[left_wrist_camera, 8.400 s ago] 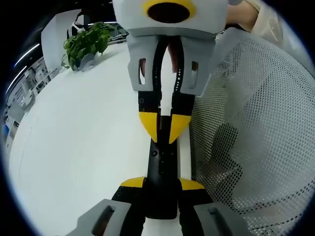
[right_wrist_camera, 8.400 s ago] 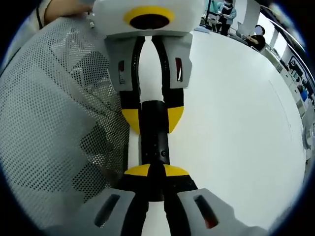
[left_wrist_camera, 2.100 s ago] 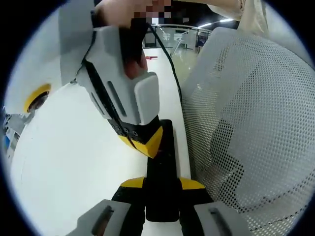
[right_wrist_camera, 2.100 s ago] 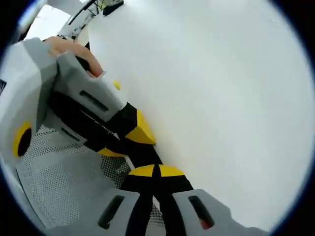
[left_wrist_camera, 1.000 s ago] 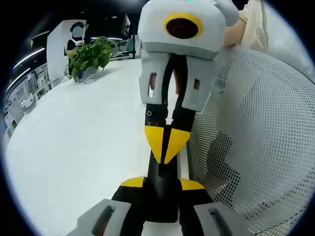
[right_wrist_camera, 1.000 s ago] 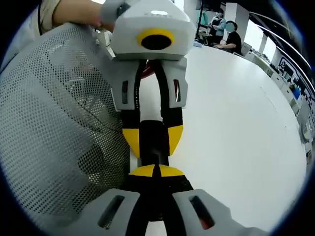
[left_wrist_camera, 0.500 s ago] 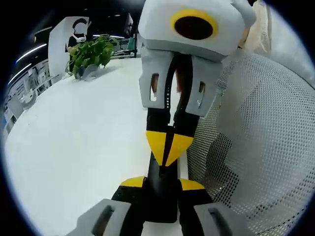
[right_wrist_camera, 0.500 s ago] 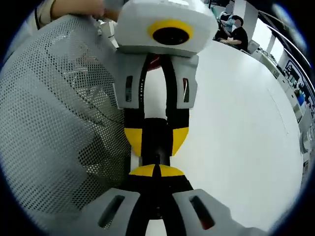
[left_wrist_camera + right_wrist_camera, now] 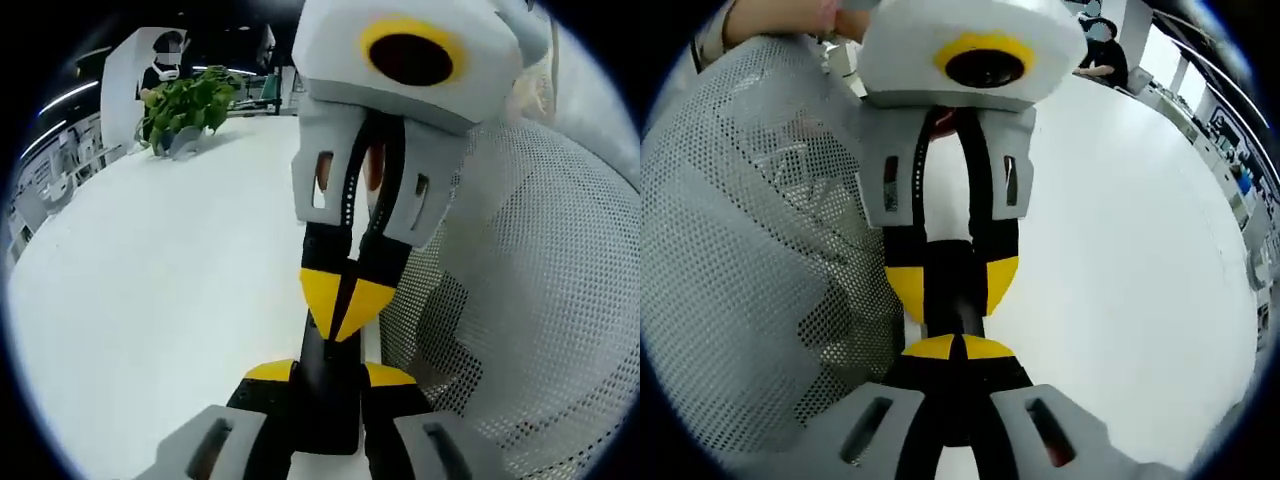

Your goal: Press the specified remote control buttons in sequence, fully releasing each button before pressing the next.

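Note:
A black remote control point(image 9: 328, 405) lies lengthwise between the yellow-tipped jaws of my left gripper point(image 9: 330, 373), which is shut on it. My right gripper point(image 9: 345, 303) comes in from the top of the left gripper view, jaws shut, with its yellow tips resting on the remote's upper face. In the right gripper view, the shut right gripper point(image 9: 952, 347) points at the remote point(image 9: 952, 290), held by the left gripper point(image 9: 952, 272) opposite. The buttons are hidden under the tips.
Everything is over a white table point(image 9: 150, 280). A white mesh chair back point(image 9: 520, 300) stands close beside the grippers and also shows in the right gripper view point(image 9: 740, 250). A potted plant point(image 9: 185, 105) sits at the table's far edge. People point(image 9: 1095, 35) sit far off.
About two seconds ago the right gripper was swung off sideways. It has come back head-on to the left gripper, and its shut tips now sit on the remote, slightly closer than before.

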Available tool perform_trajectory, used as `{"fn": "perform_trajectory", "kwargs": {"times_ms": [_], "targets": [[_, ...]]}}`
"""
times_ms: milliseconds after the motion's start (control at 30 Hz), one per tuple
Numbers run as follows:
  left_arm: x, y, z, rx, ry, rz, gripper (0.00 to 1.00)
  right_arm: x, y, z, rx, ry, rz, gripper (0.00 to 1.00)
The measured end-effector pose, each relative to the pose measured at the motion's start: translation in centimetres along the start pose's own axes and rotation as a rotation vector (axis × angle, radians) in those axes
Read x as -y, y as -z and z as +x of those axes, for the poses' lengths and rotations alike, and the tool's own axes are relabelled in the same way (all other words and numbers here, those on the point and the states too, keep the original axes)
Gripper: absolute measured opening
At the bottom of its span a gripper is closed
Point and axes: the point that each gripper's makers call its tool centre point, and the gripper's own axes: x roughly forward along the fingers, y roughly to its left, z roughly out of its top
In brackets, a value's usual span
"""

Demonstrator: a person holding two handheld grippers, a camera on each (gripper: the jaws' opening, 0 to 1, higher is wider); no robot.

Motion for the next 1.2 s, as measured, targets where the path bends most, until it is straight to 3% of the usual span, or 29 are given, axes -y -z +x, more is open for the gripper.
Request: {"fn": "perform_trajectory", "kwargs": {"times_ms": [133, 333, 767, 833, 900, 967, 1033, 1200], "targets": [[-0.01, 0.01, 0.00, -0.004, 0.001, 0.004, 0.24, 0.08, 0.00, -0.06, 0.019, -0.004, 0.025, 0.00], [-0.02, 0.01, 0.02, -0.007, 0.000, 0.004, 0.24, 0.00, -0.13, 0.08, -0.030, -0.010, -0.109, 0.00], [-0.01, -0.02, 0.02, -0.004, 0.003, -0.001, 0.24, -0.04, -0.58, 0.30, -0.039, -0.014, -0.180, 0.00], [-0.01, -0.03, 0.02, -0.002, 0.003, -0.003, 0.24, 0.00, -0.58, 0.28, -0.045, -0.022, -0.177, 0.00], [0.00, -0.04, 0.02, -0.002, 0.003, 0.000, 0.24, -0.03, -0.51, 0.30, -0.048, -0.042, -0.091, 0.00], [0.00, -0.04, 0.02, 0.001, 0.005, -0.003, 0.24, 0.17, -0.55, 0.36, -0.056, -0.052, -0.079, 0.00], [0.00, -0.03, 0.02, 0.004, 0.005, -0.004, 0.24, 0.06, -0.59, 0.36, -0.069, -0.055, -0.150, 0.00], [0.03, -0.01, 0.02, 0.007, 0.006, -0.002, 0.24, -0.25, -0.51, 0.36, -0.071, -0.042, -0.229, 0.00]]}}
